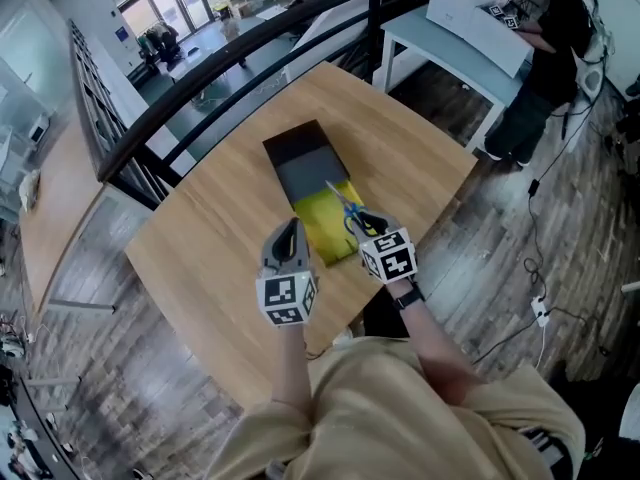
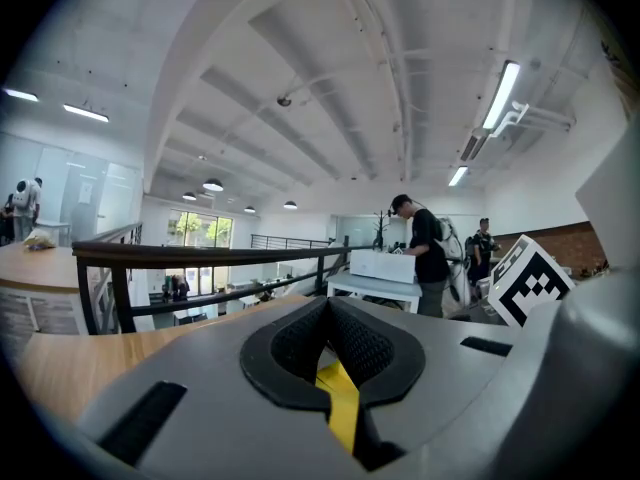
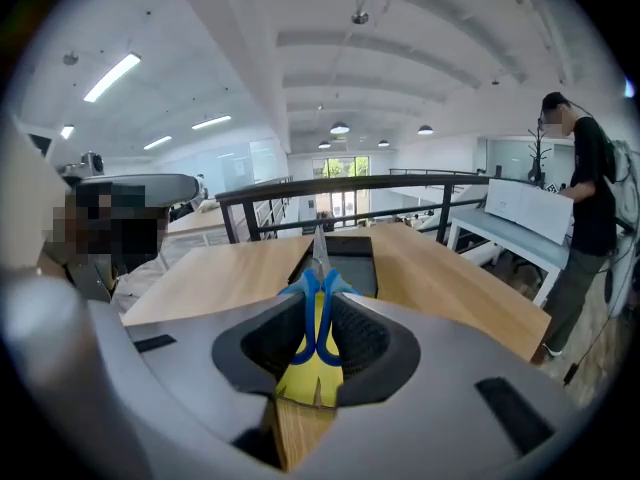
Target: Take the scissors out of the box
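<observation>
On the wooden table (image 1: 210,238) lies an open box (image 1: 322,230) with a yellow inside and a black lid (image 1: 300,153) folded away from me. Blue-handled scissors (image 1: 345,208) hang above the yellow part, their blades pointing toward the lid. My right gripper (image 1: 358,224) is shut on their handles. In the right gripper view the scissors (image 3: 318,298) sit between the pads, with the box (image 3: 350,266) beyond. My left gripper (image 1: 291,230) hovers by the box's left edge, shut with nothing held. Through the narrow gap behind the left gripper (image 2: 327,313) tips shows a strip of yellow.
A dark railing (image 1: 230,58) runs past the table's far side. Beyond the right corner stands a light table (image 1: 440,48) bearing a white box (image 1: 480,18), with a person (image 1: 550,58) in black beside it. Cables (image 1: 540,308) lie on the wooden floor at right.
</observation>
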A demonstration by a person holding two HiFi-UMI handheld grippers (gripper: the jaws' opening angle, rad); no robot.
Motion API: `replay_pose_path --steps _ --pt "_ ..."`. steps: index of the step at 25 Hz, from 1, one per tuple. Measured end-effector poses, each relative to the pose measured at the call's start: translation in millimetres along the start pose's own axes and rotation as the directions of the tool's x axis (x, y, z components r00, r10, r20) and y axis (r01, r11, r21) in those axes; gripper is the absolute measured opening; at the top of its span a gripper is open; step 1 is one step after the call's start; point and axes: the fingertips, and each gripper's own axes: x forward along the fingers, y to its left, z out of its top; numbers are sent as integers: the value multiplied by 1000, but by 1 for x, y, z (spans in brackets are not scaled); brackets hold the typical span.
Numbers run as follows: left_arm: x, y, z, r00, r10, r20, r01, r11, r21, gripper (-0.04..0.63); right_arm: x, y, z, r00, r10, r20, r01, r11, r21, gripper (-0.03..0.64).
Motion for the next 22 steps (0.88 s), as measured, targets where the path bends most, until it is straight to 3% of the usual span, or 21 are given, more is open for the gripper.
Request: replay_pose_path --steps 9,16,22 --pt "-20 -13 36 998 -13 69 11 1000 29 12 -50 4 52 983 -33 183 29 999 25 84" --pt "-32 -19 63 991 -23 134 18 999 40 11 -94 9 105 940 -32 341 24 999 27 83" --pt "-40 -17 69 987 -18 159 13 999 32 11 -118 9 124 904 -49 426 38 999 34 84"
